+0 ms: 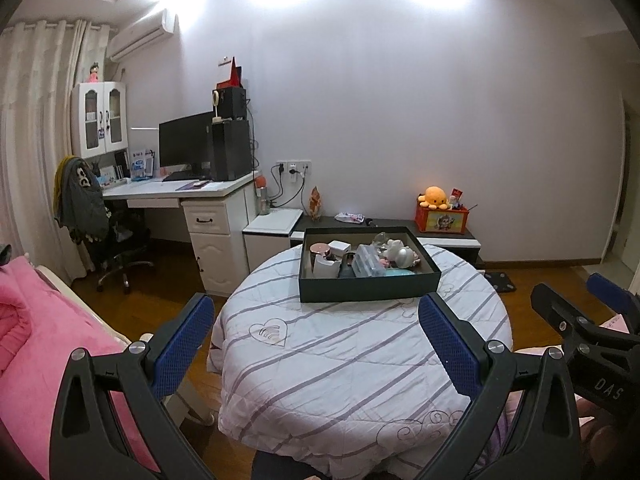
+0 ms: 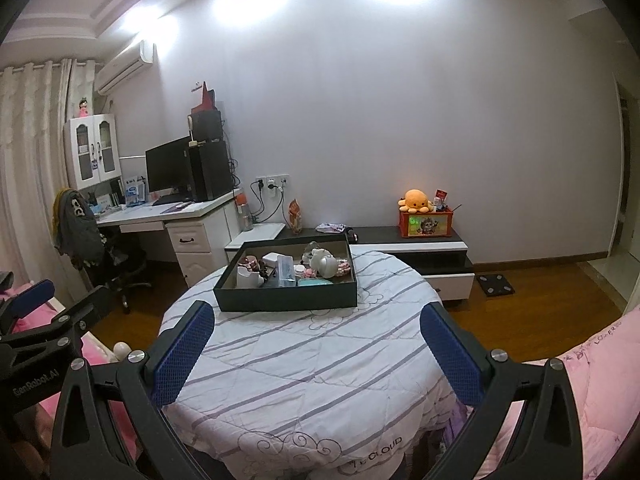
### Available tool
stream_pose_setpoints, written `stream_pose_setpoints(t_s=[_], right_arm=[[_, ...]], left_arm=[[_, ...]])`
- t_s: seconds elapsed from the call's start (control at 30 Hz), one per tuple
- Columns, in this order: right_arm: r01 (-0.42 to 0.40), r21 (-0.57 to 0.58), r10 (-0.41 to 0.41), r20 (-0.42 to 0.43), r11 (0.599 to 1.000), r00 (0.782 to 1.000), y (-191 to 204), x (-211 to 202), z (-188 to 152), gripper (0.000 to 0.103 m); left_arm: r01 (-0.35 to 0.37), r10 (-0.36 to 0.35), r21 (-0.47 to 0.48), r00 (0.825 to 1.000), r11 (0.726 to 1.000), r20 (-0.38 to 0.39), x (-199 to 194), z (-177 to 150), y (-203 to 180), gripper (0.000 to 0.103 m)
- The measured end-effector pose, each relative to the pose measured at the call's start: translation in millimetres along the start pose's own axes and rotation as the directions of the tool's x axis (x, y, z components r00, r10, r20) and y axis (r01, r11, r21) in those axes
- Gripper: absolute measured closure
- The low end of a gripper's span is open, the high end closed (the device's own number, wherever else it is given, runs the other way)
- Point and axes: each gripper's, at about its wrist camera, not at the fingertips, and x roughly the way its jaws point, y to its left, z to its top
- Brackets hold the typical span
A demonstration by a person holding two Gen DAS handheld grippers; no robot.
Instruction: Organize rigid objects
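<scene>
- Left wrist view: the left gripper [image 1: 316,344] and right gripper [image 2: 316,350] hold their fingers wide apart, empty, near the desk [image 1: 340,360] edge.
- The dark box [image 1: 368,286] of jumbled items sits far; a crowded grasp may likely knock neighbours.

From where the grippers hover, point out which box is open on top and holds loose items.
The dark shallow box on the striped round table: open, full of small items. The red box on the low cabinet carries an orange plush.
</scene>
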Motion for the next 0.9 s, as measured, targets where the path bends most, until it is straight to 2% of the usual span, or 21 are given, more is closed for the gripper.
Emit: stream_pose_setpoints(t_s=[0.43, 0.67, 0.9], right_arm=[[-0.012, -0.011, 0.012, -0.023, 1.000, 1.000, 5.4, 5.1, -4.1, 0.000], [-0.010, -0.007, 0.009, -0.022, 1.000, 1.000, 4.7, 4.9, -5.0, 0.000], [-0.007, -0.013, 0.006, -0.020, 1.000, 1.000, 4.9, 5.1, -5.4, 0.000]], left_arm=[[0.003, -0.003, 0.000, 0.999, 1.000, -0.034, 11.1, -7.5, -0.3, 0.000], [0.011, -0.011, -0.005, 0.999, 1.000, -0.033, 11.3, -8.3, -0.5, 0.000], [-0.015, 0.015, -0.007, 1.000, 1.000, -0.017, 9.7, -10.2, -1.5, 0.000]])
